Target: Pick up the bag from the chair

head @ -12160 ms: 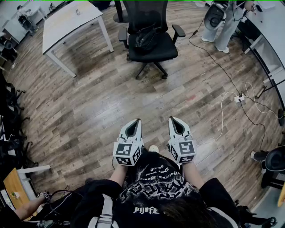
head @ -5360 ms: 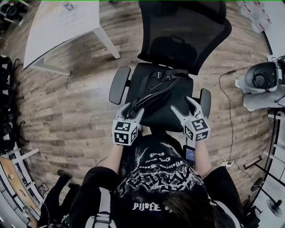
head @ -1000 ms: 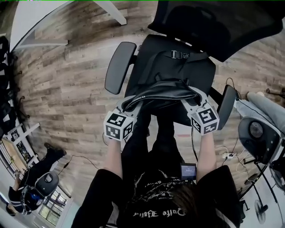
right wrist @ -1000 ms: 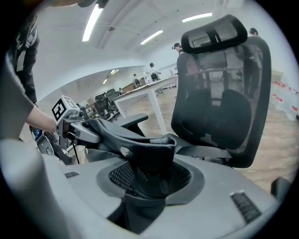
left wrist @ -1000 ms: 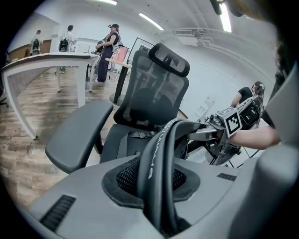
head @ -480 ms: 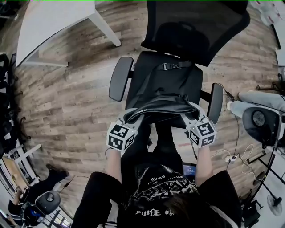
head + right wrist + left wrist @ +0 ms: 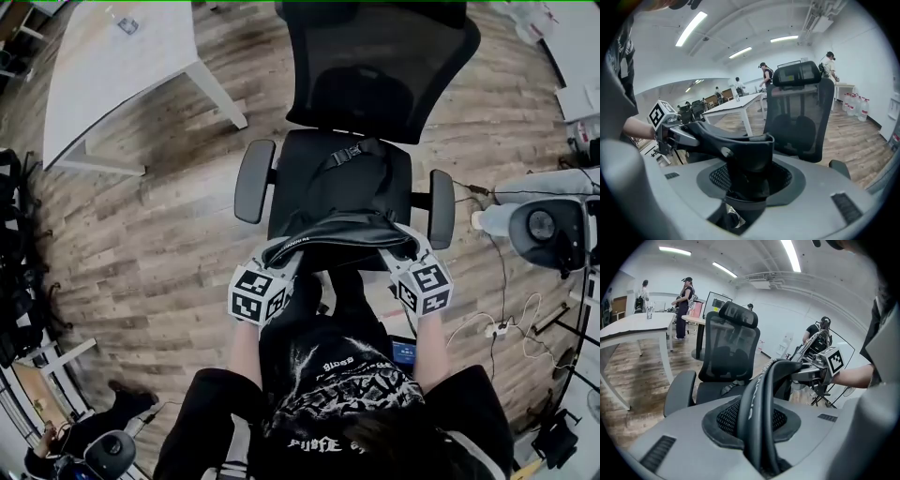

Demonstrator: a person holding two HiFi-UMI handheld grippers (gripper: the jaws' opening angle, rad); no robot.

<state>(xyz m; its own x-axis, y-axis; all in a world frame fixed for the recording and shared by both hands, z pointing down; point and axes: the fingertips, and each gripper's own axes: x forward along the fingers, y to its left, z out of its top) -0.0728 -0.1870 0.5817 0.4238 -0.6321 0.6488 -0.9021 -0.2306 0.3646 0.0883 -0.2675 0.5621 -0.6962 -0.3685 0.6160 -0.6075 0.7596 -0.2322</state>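
Note:
A black leather bag (image 7: 339,231) hangs stretched between my two grippers above the front of the black office chair (image 7: 342,178). My left gripper (image 7: 283,249) is shut on the bag's left end (image 7: 761,399), which stands pinched between its jaws. My right gripper (image 7: 405,246) is shut on the bag's right end (image 7: 747,154). The bag's strap with its buckle (image 7: 349,154) still trails up over the seat toward the backrest. Across the bag, each gripper view shows the other gripper's marker cube (image 7: 833,360) (image 7: 658,114).
A white table (image 7: 117,66) stands at the upper left. The chair's armrests (image 7: 252,180) flank the seat. A white device and cables (image 7: 525,234) lie on the wooden floor at right. Other people stand in the background (image 7: 686,298).
Both grippers have risen with the bag held between them, lifting it off the seat. The head view has shifted, so more of the backrest and table shows.

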